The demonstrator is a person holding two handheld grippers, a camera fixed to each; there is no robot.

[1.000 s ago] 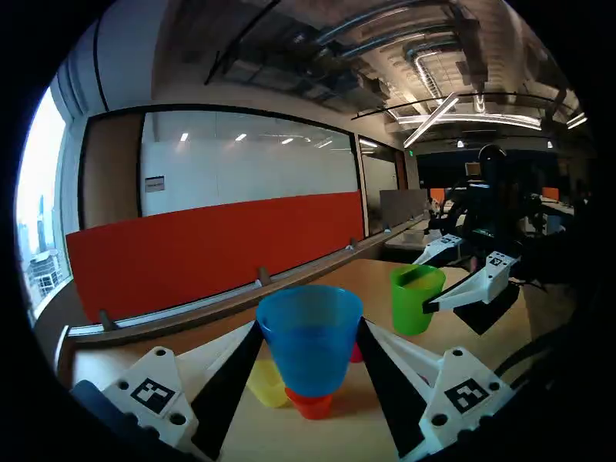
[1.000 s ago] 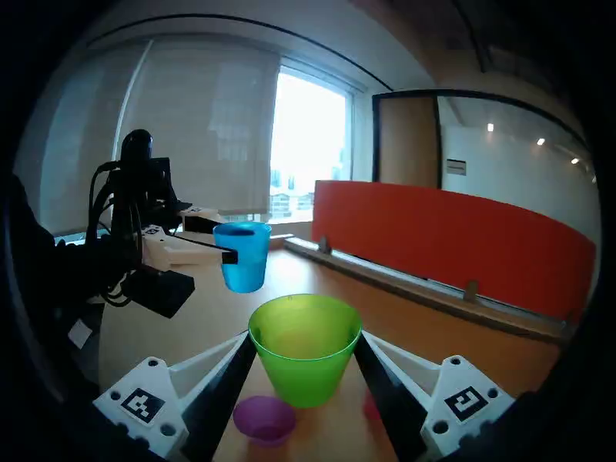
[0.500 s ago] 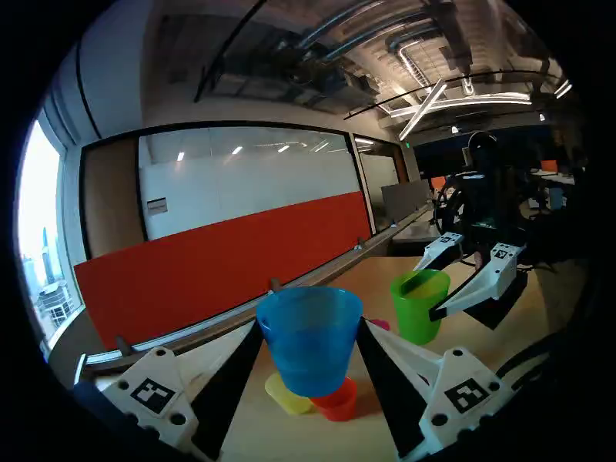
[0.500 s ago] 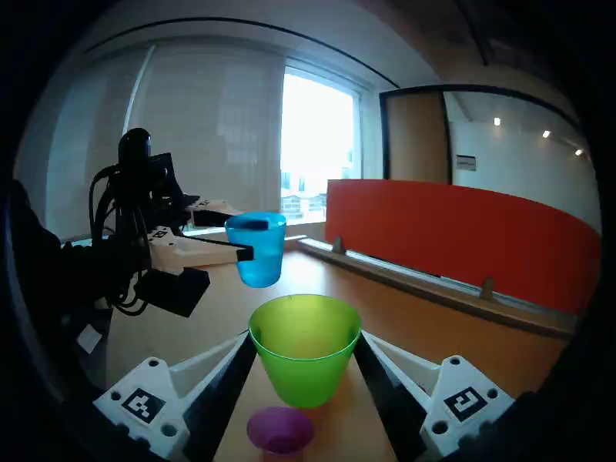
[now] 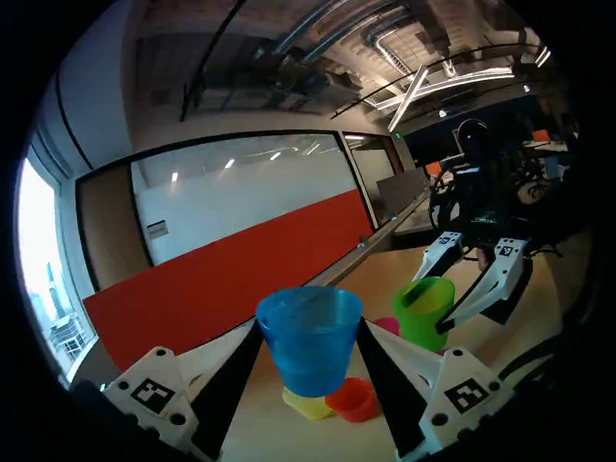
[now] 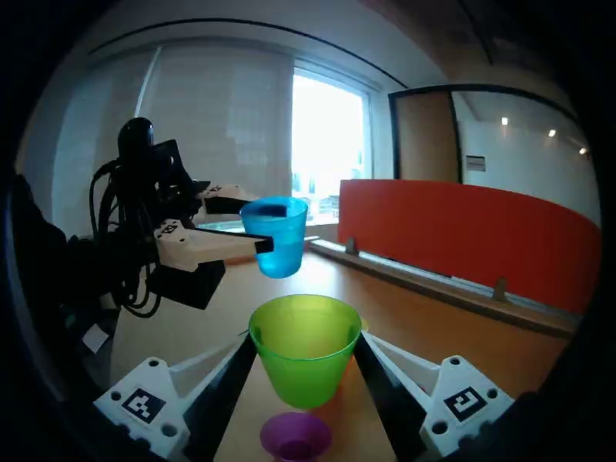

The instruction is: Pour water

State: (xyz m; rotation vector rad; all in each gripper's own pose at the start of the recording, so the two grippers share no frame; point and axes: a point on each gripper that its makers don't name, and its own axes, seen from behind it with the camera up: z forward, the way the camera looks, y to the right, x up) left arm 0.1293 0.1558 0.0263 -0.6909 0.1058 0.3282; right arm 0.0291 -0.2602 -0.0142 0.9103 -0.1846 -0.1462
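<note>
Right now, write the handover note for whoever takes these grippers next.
Left hand-held gripper: shut on the translucent blue plastic cup, roughly upright.
Right hand-held gripper: shut on the translucent green plastic cup, upright.
Both cups are held above the wooden table, apart from each other.
Done: both cups picked up.
To do: bring them together and pour; which one holds water is not visible.

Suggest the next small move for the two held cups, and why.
Probably bring the blue cup in the left gripper closer over the green cup before tilting: both are held upright, and in the right gripper view blue sits higher but well apart.
</note>
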